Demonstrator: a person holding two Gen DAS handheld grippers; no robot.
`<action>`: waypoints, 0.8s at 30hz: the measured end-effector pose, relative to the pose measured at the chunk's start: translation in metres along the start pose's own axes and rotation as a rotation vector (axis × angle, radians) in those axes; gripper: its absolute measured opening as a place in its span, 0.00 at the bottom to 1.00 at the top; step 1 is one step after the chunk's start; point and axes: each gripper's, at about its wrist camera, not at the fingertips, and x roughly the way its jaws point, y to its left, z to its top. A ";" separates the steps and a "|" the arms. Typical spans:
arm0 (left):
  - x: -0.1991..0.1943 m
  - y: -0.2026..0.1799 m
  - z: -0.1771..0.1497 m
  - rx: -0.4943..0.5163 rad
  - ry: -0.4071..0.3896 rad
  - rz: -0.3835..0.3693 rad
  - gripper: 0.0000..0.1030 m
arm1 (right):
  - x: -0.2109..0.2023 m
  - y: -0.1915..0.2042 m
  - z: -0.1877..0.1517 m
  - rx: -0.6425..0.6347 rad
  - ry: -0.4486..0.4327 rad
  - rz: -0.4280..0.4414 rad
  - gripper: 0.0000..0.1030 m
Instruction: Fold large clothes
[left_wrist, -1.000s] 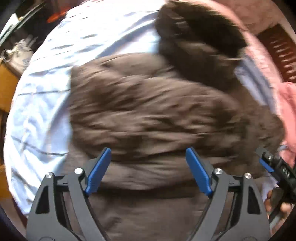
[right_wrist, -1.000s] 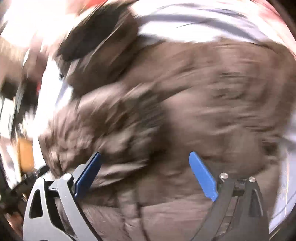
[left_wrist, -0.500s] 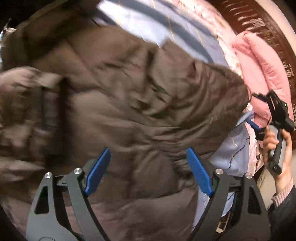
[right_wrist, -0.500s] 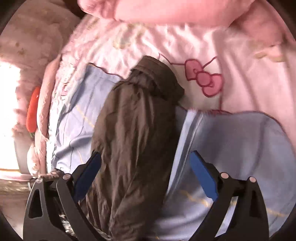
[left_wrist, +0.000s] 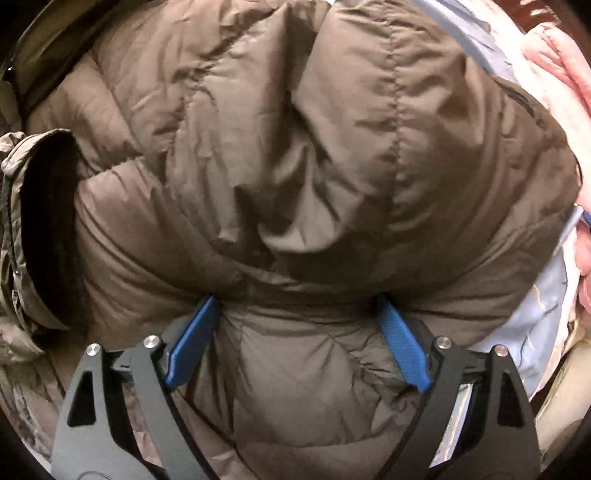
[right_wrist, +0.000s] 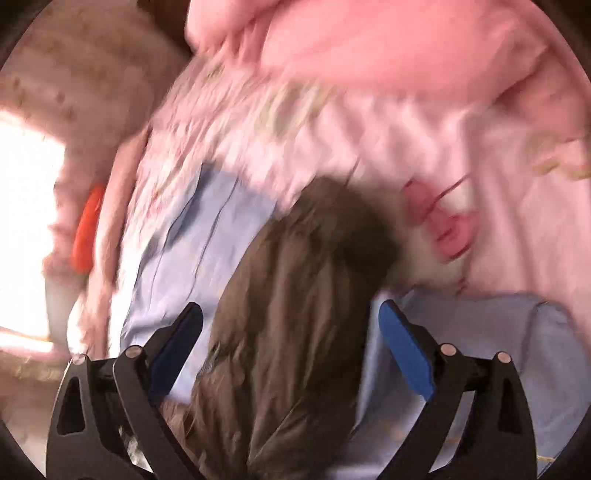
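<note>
Puffy brown jacket (left_wrist: 295, 166) — soft, slippery, bulky; pinch the quilted fold between the left gripper's (left_wrist: 295, 314) spread fingers (left_wrist: 402, 339) — right gripper (right_wrist: 290, 321) spread too.

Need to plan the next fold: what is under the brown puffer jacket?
The brown puffer jacket lies on a light blue sheet, which shows at its edges, with pink bedding beyond. Whatever is beneath the jacket's middle is covered.
</note>
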 end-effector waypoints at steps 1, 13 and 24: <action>0.000 -0.001 0.002 -0.009 0.004 -0.003 0.89 | 0.017 0.005 0.013 0.008 0.019 -0.013 0.93; -0.004 0.021 -0.011 -0.026 -0.043 -0.046 0.93 | 0.036 0.066 0.045 -0.012 -0.114 0.180 0.07; -0.073 0.032 -0.008 -0.012 -0.242 -0.044 0.85 | 0.007 -0.010 -0.004 0.320 -0.211 0.028 0.06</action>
